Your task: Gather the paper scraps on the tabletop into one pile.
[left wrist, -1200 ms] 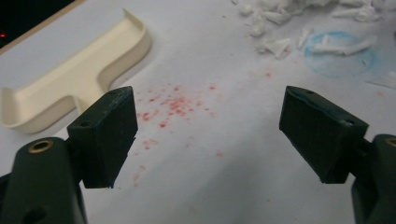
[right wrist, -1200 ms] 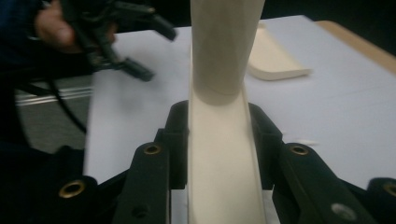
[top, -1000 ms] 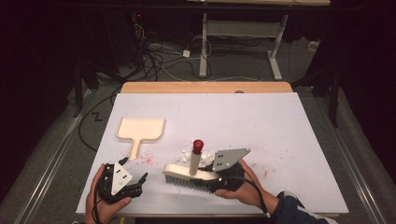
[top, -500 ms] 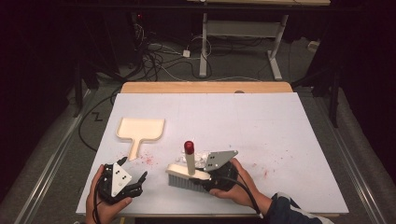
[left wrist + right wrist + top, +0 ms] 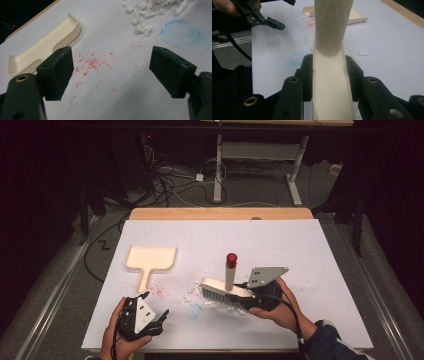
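Observation:
A cream brush [image 5: 226, 289] with a red-tipped upright handle [image 5: 231, 259] rests bristles-down on the white table [image 5: 300, 250]. My right gripper [image 5: 248, 299] is shut on its right end. In the right gripper view both jaws press against the cream back of the brush [image 5: 329, 85]. White scraps [image 5: 199, 289] lie just left of the bristles. A cream dustpan [image 5: 150, 259] lies flat at the left. My left gripper [image 5: 155, 304] is open near the front left edge and holds nothing. In the left gripper view its jaws [image 5: 116, 70] stand wide apart over red specks [image 5: 91, 62].
A faint blue ring mark [image 5: 194, 310] sits in front of the scraps, also in the left gripper view [image 5: 180, 29]. Red specks [image 5: 157, 291] dot the table below the dustpan. Behind the white table are a wooden edge [image 5: 220, 213], cables and a desk frame [image 5: 260, 155].
The right gripper first swept the brush slightly left, then carried it right and farther from me. White scraps now lie uncovered left of it. The left gripper has stayed put.

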`<move>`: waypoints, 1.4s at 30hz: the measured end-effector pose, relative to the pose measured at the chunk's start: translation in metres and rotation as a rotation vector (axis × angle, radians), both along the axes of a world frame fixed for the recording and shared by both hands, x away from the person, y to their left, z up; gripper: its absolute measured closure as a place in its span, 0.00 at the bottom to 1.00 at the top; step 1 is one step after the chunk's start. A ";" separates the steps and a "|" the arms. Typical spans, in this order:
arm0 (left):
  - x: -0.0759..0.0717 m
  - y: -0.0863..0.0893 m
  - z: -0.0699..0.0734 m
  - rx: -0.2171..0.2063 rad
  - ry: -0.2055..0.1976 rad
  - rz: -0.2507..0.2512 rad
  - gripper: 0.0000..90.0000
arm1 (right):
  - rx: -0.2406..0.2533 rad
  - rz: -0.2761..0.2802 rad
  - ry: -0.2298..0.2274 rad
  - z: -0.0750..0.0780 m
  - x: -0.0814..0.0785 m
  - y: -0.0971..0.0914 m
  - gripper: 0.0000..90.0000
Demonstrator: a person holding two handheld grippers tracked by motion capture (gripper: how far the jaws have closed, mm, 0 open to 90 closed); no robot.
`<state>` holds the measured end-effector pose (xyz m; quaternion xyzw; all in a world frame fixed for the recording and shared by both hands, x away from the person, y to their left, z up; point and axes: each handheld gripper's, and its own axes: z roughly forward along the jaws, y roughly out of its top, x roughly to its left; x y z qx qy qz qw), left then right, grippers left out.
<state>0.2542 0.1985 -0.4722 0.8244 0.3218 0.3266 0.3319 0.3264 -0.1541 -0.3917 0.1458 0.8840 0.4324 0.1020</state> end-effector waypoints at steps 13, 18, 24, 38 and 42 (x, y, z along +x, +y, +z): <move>-0.001 -0.006 -0.001 0.026 0.025 -0.025 0.20 | -0.065 -0.264 -0.071 0.001 -0.004 -0.073 0.76; 0.000 -0.005 -0.003 0.027 0.035 -0.029 0.20 | -0.078 -0.308 -0.040 -0.005 -0.006 -0.099 0.76; 0.000 -0.008 -0.003 0.036 0.044 -0.037 0.20 | -0.059 -0.399 -0.018 -0.020 -0.006 -0.110 0.76; 0.002 -0.009 -0.005 0.033 0.059 -0.052 0.20 | 0.019 -0.436 -0.051 -0.044 -0.008 -0.017 0.76; 0.002 -0.009 -0.005 0.036 0.061 -0.056 0.20 | 0.029 -0.425 -0.070 -0.046 -0.001 0.003 0.76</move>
